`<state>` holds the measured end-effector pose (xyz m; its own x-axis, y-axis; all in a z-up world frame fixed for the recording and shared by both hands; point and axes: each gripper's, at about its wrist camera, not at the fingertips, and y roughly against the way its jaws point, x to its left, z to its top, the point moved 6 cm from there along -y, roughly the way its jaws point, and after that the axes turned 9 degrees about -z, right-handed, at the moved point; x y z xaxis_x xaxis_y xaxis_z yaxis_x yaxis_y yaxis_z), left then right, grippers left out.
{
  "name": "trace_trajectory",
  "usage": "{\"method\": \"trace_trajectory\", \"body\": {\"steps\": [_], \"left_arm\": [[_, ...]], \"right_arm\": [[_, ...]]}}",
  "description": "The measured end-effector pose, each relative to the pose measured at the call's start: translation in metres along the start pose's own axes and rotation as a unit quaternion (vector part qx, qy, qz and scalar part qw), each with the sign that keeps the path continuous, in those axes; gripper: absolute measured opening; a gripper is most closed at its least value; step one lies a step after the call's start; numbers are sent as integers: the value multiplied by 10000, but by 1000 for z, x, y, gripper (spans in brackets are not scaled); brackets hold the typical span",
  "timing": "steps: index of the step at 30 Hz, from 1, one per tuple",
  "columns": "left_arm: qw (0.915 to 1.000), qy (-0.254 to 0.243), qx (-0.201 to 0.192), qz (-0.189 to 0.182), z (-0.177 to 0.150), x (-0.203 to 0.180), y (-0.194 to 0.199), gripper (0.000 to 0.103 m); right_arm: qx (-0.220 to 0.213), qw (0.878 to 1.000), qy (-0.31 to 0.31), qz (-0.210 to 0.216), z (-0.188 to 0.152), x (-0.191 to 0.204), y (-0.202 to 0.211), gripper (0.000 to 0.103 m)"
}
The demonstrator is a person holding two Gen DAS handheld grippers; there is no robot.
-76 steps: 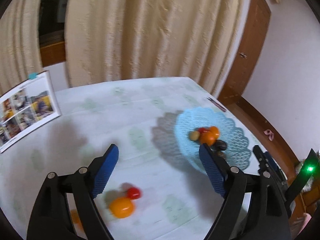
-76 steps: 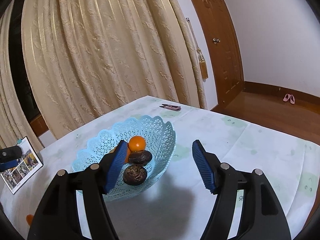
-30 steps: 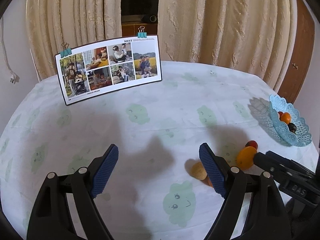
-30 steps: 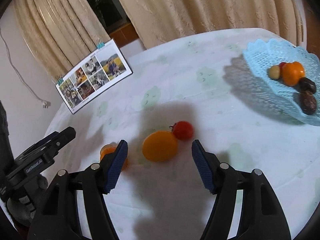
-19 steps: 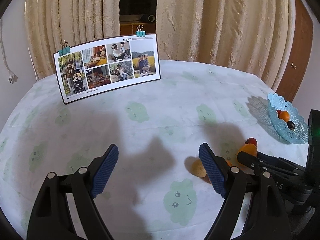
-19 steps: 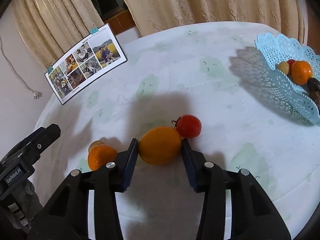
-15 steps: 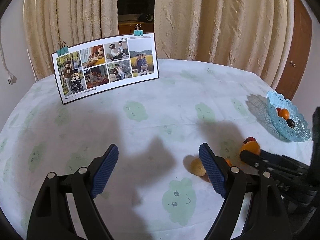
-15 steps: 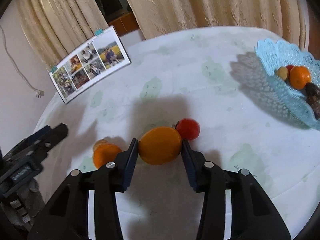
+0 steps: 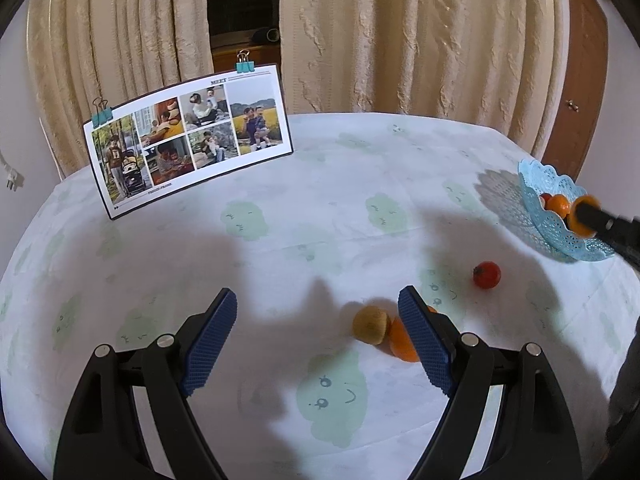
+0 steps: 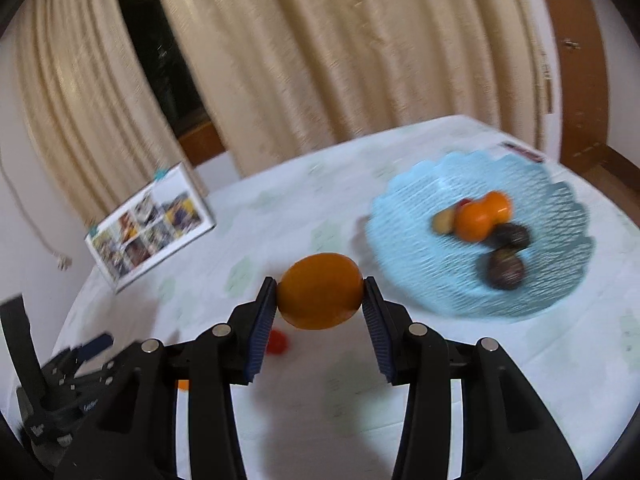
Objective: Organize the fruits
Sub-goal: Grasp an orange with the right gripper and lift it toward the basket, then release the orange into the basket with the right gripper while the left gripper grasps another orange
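Observation:
My right gripper (image 10: pixel 320 294) is shut on a large orange fruit (image 10: pixel 320 290) and holds it above the table, left of the light blue lattice basket (image 10: pixel 420 264). The basket holds an orange (image 10: pixel 476 216), a yellowish fruit and two dark fruits (image 10: pixel 505 270). The basket (image 9: pixel 560 236) also shows at the far right of the left wrist view. My left gripper (image 9: pixel 318 332) is open and empty over the table. A yellow-brown fruit (image 9: pixel 371 325), an orange (image 9: pixel 402 340) and a red tomato (image 9: pixel 487 275) lie on the cloth beside its right finger.
A photo board (image 9: pixel 188 136) with clips stands at the back left of the round table with its white, green-patterned cloth (image 9: pixel 280 240). Beige curtains hang behind. A wooden door is at the right. A small dark object (image 10: pixel 522 152) lies beyond the basket.
My right gripper closed on the large orange fruit, lifted it off the cloth and moved it right toward the basket. The tomato stays on the table. My left gripper stayed open.

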<state>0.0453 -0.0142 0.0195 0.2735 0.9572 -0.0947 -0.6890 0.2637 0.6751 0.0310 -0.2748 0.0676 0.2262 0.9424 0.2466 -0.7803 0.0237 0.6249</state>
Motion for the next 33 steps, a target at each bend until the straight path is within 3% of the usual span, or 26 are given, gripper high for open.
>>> {"method": "trace_trajectory", "body": {"steps": [8, 17, 21, 25, 33], "left_arm": [[9998, -185, 60, -79, -2, -16, -3, 83], [9981, -132, 527, -303, -20, -36, -21, 82], [9967, 22, 712, -383, -24, -41, -30, 82], [9960, 115, 791, -396, -26, -43, -36, 78], [9948, 255, 930, -325, -25, -45, -55, 69]], "right_arm": [[-296, 9977, -258, -551, 17, -50, 4, 45], [-398, 9906, -164, -1297, 24, -89, -20, 45], [-205, 9902, -273, -1352, 18, -101, -36, 46], [-279, 9895, -376, -1370, 18, -105, -36, 57], [-385, 9899, -319, -1326, 16, -102, -35, 57]]}}
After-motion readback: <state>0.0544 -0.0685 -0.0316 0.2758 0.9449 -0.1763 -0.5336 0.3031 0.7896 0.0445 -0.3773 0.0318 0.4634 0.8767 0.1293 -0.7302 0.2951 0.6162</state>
